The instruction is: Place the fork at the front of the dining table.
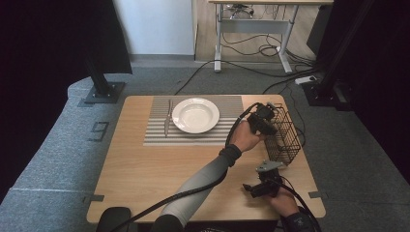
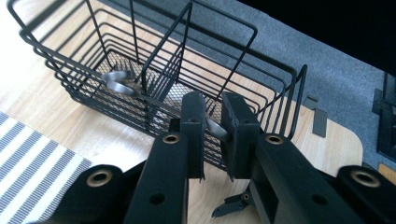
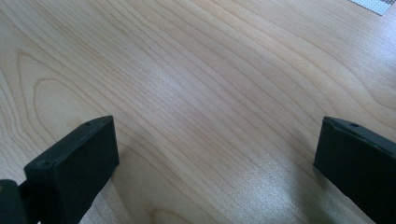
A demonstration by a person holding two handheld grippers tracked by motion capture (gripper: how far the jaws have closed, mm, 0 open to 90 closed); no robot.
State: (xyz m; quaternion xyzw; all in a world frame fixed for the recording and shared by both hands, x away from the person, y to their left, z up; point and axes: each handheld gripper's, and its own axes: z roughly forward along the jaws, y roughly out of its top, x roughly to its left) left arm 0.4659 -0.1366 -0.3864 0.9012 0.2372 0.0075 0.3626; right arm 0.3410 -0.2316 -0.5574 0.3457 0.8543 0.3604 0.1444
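A black wire basket [image 1: 286, 137] stands at the table's right edge. My left gripper [image 1: 271, 124] reaches over its near rim. In the left gripper view this gripper [image 2: 213, 112] is shut on the thin handle of a metal utensil [image 2: 215, 128]. The utensil slants down into the basket [image 2: 163, 77], and its curved head [image 2: 116, 80] lies on the mesh floor. My right gripper [image 1: 249, 189] rests low near the front right of the table, jaws pointing left. It [image 3: 219, 135] is open wide over bare wood with nothing between its fingers.
A grey striped placemat [image 1: 227, 123] lies at the table's far middle with a white plate [image 1: 195, 115] on it. One piece of cutlery [image 1: 167, 120] lies left of the plate. The wooden table [image 1: 145, 174] drops off just right of the basket.
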